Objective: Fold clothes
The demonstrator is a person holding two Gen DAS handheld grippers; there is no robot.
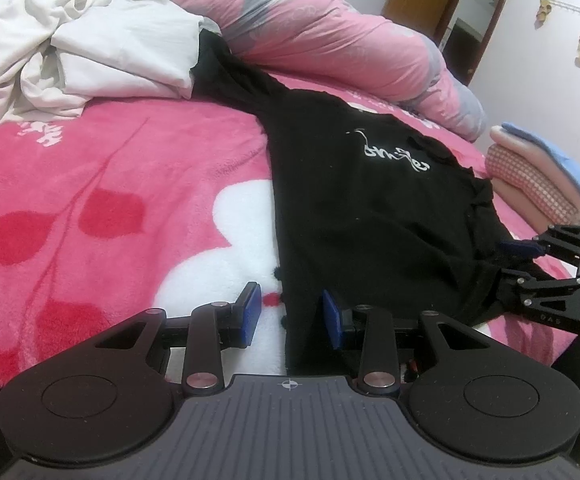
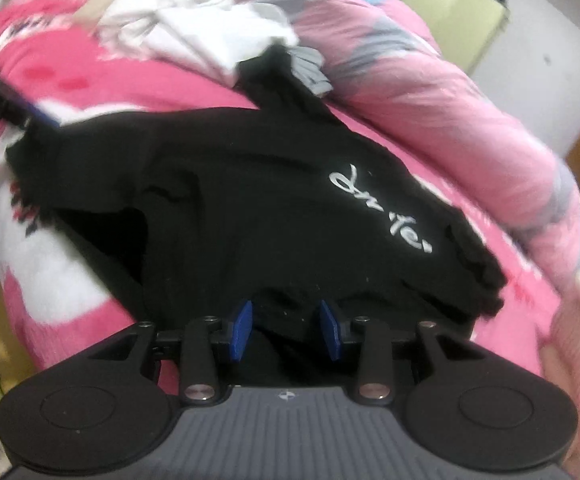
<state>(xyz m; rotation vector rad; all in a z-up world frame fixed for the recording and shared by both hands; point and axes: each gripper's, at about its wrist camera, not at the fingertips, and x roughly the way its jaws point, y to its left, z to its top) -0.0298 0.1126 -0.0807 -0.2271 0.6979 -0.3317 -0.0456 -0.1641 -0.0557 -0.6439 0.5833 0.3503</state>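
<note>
Your left gripper (image 1: 290,320) stands part open, straddling the black shirt's (image 1: 370,208) near edge, gripping nothing. Your right gripper (image 2: 285,330), equally parted, hovers over its hem, ready to pinch for folding.

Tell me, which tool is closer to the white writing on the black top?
Right. The right tool sits at the black top's hem below the writing; the left tool straddles its far side edge.
</note>
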